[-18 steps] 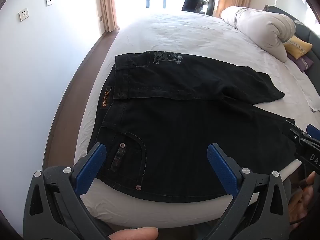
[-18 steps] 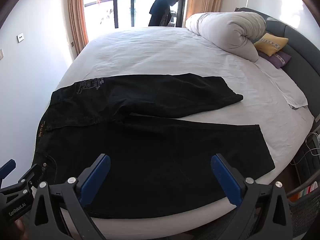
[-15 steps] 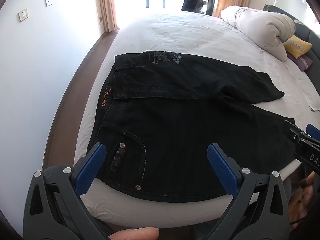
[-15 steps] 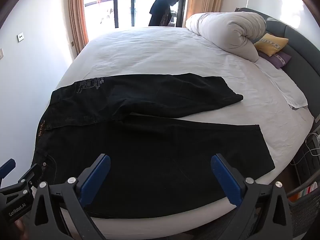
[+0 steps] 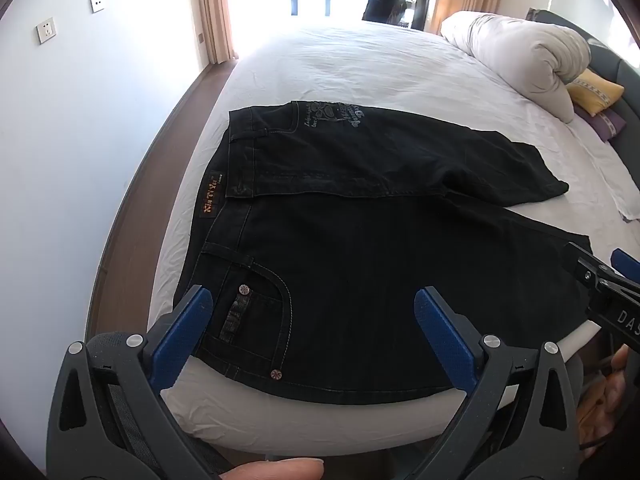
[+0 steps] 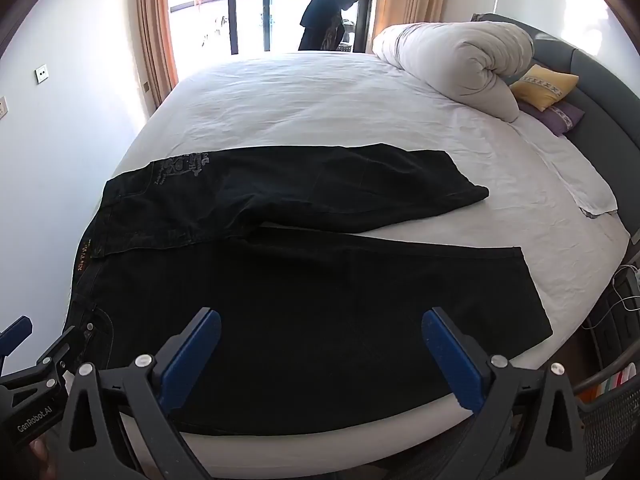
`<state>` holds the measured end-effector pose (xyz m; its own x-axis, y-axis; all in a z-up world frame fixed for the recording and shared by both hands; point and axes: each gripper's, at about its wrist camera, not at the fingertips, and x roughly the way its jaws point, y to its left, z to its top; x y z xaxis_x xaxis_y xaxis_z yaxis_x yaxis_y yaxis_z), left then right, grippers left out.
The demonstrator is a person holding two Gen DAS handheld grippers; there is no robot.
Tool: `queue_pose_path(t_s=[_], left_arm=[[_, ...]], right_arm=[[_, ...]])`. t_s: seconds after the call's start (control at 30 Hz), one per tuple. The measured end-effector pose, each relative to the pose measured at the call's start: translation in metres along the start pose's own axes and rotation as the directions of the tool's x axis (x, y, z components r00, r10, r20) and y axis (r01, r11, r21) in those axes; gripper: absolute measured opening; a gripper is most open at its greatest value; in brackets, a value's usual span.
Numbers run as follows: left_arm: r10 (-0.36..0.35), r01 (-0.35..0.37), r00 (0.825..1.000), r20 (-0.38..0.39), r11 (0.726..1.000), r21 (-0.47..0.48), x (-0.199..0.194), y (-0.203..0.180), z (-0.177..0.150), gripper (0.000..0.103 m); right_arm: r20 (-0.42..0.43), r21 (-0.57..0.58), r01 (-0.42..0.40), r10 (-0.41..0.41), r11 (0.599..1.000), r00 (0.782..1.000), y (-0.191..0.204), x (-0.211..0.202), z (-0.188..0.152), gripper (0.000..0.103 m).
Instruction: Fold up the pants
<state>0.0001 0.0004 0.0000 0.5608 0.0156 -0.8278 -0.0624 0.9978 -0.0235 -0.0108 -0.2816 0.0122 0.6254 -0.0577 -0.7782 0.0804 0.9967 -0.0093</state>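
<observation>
Black pants (image 5: pixel 360 240) lie flat on the white bed (image 5: pixel 380 60), waistband to the left, both legs running right; they also show in the right wrist view (image 6: pixel 300 300). The far leg angles away from the near one. My left gripper (image 5: pixel 312 320) is open and empty, held over the near edge by the front pocket and waistband. My right gripper (image 6: pixel 320 344) is open and empty, held over the near leg's lower edge. Each gripper shows at the edge of the other's view.
A rolled white duvet (image 6: pixel 460 64) and a yellow pillow (image 6: pixel 544 86) lie at the bed's far right by the grey headboard (image 6: pixel 600 92). A white wall (image 5: pixel 80 120) and wooden floor strip run along the left. A wire basket (image 6: pixel 612 404) stands at lower right.
</observation>
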Motion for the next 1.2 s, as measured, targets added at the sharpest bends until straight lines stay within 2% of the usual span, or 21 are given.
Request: queue_pose_path(t_s=[1.2], left_arm=[[0.003,-0.003,1.000,-0.003,1.000,0.003,0.0005,-0.0012,-0.0009,0.103]], right_arm=[[-0.010,-0.005,-0.004,0.004,1.000,1.000,0.0005,0.0047,-0.0043,0.103]])
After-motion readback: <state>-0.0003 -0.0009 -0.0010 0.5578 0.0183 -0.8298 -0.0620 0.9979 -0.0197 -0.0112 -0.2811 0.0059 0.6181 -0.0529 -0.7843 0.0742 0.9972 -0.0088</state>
